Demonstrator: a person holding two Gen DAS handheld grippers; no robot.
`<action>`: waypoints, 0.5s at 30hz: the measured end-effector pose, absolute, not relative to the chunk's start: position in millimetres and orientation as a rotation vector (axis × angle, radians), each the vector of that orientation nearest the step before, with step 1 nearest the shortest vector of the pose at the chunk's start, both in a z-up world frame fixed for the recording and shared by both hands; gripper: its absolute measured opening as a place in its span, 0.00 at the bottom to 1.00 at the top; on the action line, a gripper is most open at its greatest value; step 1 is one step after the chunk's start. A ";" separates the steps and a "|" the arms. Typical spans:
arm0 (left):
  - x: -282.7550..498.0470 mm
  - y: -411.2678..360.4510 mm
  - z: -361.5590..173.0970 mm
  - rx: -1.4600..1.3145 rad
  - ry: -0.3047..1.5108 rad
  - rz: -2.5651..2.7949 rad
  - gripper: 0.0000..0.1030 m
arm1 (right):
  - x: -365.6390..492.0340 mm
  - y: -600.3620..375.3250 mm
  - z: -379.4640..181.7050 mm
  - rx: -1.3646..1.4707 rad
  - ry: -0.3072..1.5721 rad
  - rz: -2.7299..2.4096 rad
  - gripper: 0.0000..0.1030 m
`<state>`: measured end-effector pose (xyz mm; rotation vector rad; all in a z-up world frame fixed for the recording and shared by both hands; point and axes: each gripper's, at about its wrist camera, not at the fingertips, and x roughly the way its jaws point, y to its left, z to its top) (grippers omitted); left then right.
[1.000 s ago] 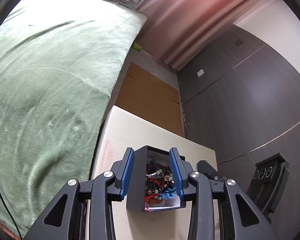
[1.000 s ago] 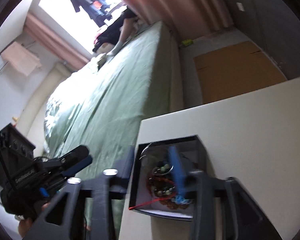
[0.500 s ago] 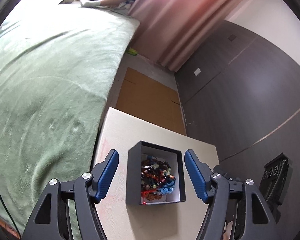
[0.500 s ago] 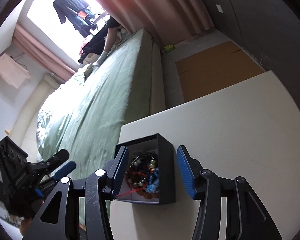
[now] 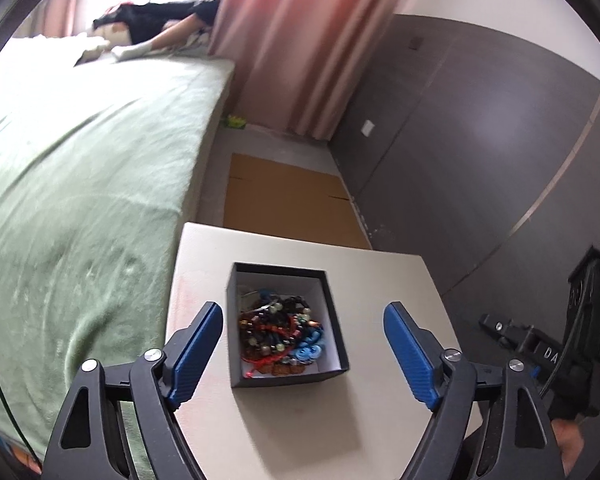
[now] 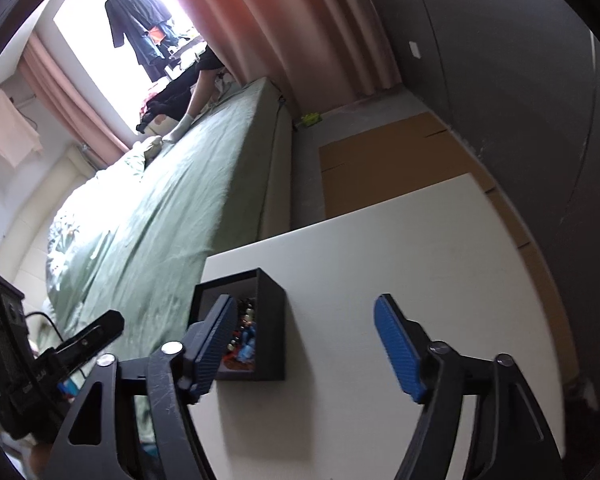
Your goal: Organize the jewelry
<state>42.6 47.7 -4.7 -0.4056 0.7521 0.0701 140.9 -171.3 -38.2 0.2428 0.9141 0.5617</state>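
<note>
A small black box (image 5: 332,336) with a white lining sits on the white table (image 5: 380,280). It holds a tangle of beaded jewelry (image 5: 278,330) in red, black, brown and blue. My left gripper (image 5: 304,354) is open and empty, raised above the box with its blue pads either side. In the right wrist view the box (image 6: 270,320) stands at the table's left edge, the jewelry (image 6: 244,340) partly hidden behind the left finger (image 6: 214,344). My right gripper (image 6: 306,348) is open and empty, to the right of the box.
A bed with a green blanket (image 5: 80,184) runs along the table's left side. Brown cardboard (image 5: 284,200) lies on the floor beyond the table. A dark wall (image 5: 480,152) stands at the right. The other gripper's body (image 5: 560,344) shows at far right.
My left gripper has let go of the box, opened wide and drawn back above it. My right gripper has also opened and moved right, away from the box.
</note>
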 end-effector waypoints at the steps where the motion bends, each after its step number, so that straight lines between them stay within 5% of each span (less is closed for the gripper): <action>1: 41.5 42.6 -3.1 -0.384 0.751 0.064 0.83 | 139.6 -174.1 -36.4 0.240 0.909 0.560 0.77; 8: 30.5 25.0 2.6 -0.318 0.723 0.063 0.96 | 129.6 -190.8 -31.2 0.184 0.904 0.536 0.89; 15: 19.1 9.7 3.7 -0.257 0.726 0.063 0.97 | 117.2 -201.0 -25.7 0.122 0.884 0.537 1.00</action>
